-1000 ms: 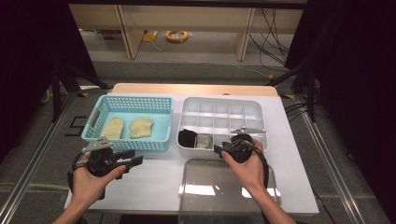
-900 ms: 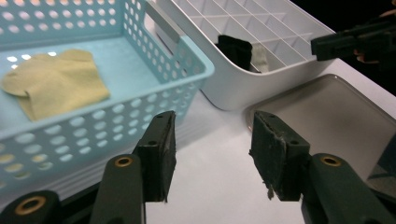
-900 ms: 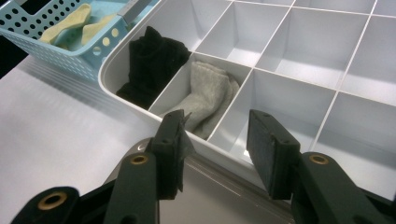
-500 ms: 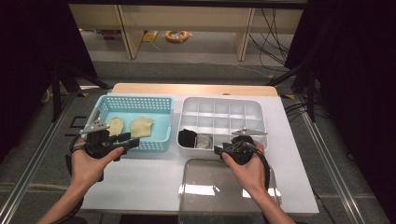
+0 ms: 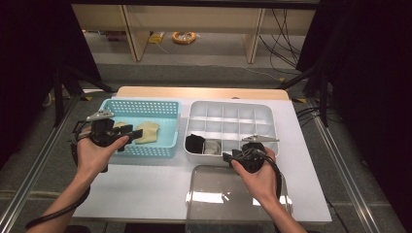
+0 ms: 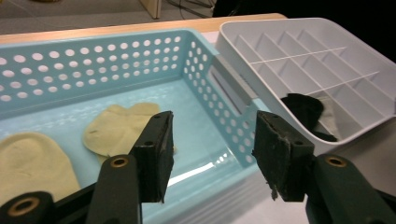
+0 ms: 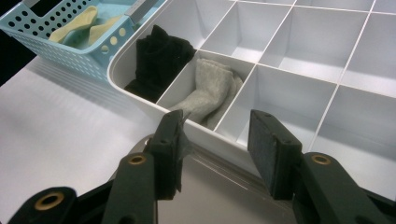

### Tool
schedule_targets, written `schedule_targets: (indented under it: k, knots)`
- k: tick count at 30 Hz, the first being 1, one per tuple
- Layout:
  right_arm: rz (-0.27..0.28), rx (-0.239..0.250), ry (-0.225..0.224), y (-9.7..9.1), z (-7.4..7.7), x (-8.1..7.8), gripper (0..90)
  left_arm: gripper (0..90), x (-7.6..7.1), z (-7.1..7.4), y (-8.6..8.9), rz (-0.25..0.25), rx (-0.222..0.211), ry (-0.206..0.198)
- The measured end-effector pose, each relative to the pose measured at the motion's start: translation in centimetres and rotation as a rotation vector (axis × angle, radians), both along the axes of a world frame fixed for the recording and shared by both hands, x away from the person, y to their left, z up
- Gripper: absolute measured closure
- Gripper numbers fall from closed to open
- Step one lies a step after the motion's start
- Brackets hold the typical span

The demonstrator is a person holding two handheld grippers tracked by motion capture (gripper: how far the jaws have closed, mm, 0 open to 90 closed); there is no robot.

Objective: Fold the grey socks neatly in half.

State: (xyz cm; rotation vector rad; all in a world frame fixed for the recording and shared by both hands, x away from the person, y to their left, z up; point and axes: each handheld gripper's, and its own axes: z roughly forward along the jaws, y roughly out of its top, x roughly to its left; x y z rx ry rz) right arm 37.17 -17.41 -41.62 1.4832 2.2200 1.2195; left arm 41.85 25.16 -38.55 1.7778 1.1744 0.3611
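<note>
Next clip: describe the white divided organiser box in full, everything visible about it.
The white plastic organiser box is a shallow rectangular tray with rounded corners, split by thin walls into a grid of compartments. It lies flat and lidless on the white table, right of the blue basket. Two near-left compartments are filled: a black sock and, beside it, a grey sock. The others look empty.

Blue basket [image 6: 140,51] is looking like glossy perforated plastic, floor reflecting light. Yellow socks [image 6: 119,128] inside are showing soft matt knit cloth. White divided tray [image 7: 299,51]: smooth semi-gloss plastic, w/ black sock [image 7: 156,60] & grey sock [image 7: 210,88] both fuzzy cloth. Clear lid [image 5: 228,189] is glaring, glossy. Counter [image 7: 51,121] is looking smooth, w/ slight sheen.
</note>
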Motion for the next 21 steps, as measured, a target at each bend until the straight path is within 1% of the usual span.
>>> schedule_targets:
  k: [1, 2, 3, 4, 5, 6, 7, 8, 9, 10, 11, 12, 14, 15, 19, 20, 21]
  knots:
    - [-0.002, -0.003, -0.001, 0.0, 0.0, 0.0, 56.6, 47.1, 0.4, -0.1, 0.0, 0.002, 0.002, 0.004]
    - [-0.012, 0.026, 0.021, 0.2, -0.1, -0.1, 56.6, 46.9, 0.9, -0.2, 0.0, 0.008, 0.001, 0.009]
    - [-0.007, 0.037, 0.022, 0.2, -0.1, -0.1, 56.6, 46.9, 1.3, -0.3, 0.1, 0.013, 0.005, 0.022]
    - [-0.006, 0.038, 0.022, 0.2, -0.1, -0.2, 56.6, 46.8, 1.7, -0.4, 0.2, 0.014, 0.013, 0.029]
    - [-0.006, 0.039, 0.023, 0.2, -0.1, -0.2, 56.6, 46.7, 2.2, -0.7, 0.1, 0.027, 0.011, 0.037]
    - [-0.007, 0.040, 0.028, 0.2, -0.1, -0.2, 56.5, 46.6, 2.7, -0.9, 0.2, 0.028, 0.020, 0.045]
    - [-0.012, 0.032, 0.028, 0.2, -0.1, -0.2, 56.5, 46.5, 3.1, -1.1, 0.3, 0.030, 0.031, 0.056]
    - [-0.014, 0.015, 0.019, 0.2, -0.1, -0.1, 56.6, 46.4, 3.6, -1.4, 0.3, 0.041, 0.022, 0.065]
    - [-0.009, 0.021, 0.021, 0.2, -0.1, -0.1, 56.5, 46.2, 4.1, -1.7, 0.5, 0.036, 0.055, 0.079]
    - [-0.017, 0.035, 0.035, 0.3, -0.1, -0.2, 56.5, 46.0, 4.5, -1.9, 0.5, 0.036, 0.067, 0.096]
    - [-0.004, 0.040, 0.030, 0.3, -0.1, -0.2, 56.5, 46.0, 4.9, -2.2, 0.5, 0.044, 0.069, 0.106]
    - [-0.005, 0.038, 0.030, 0.3, -0.1, -0.2, 56.5, 46.0, 5.4, -2.5, 0.6, 0.035, 0.097, 0.132]
    - [-0.003, 0.022, 0.016, 0.2, -0.2, -0.1, 56.5, 46.2, 6.0, -2.8, 0.7, 0.031, 0.120, 0.155]
    - [-0.004, 0.024, 0.022, 0.2, -0.2, -0.1, 56.5, 46.4, 6.3, -3.1, 0.7, 0.038, 0.127, 0.161]
    - [-0.006, 0.024, 0.022, 0.2, -0.2, -0.1, 56.5, 47.1, 7.4, -3.7, 0.6, 0.049, 0.162, 0.216]
    - [-0.001, 0.024, 0.015, 0.2, -0.2, -0.1, 56.5, 47.5, 7.7, -3.8, 0.6, 0.055, 0.170, 0.227]
    - [-0.007, 0.045, 0.036, 0.3, -0.1, -0.3, 56.5, 47.5, 7.8, -3.8, 0.6, 0.055, 0.177, 0.242]
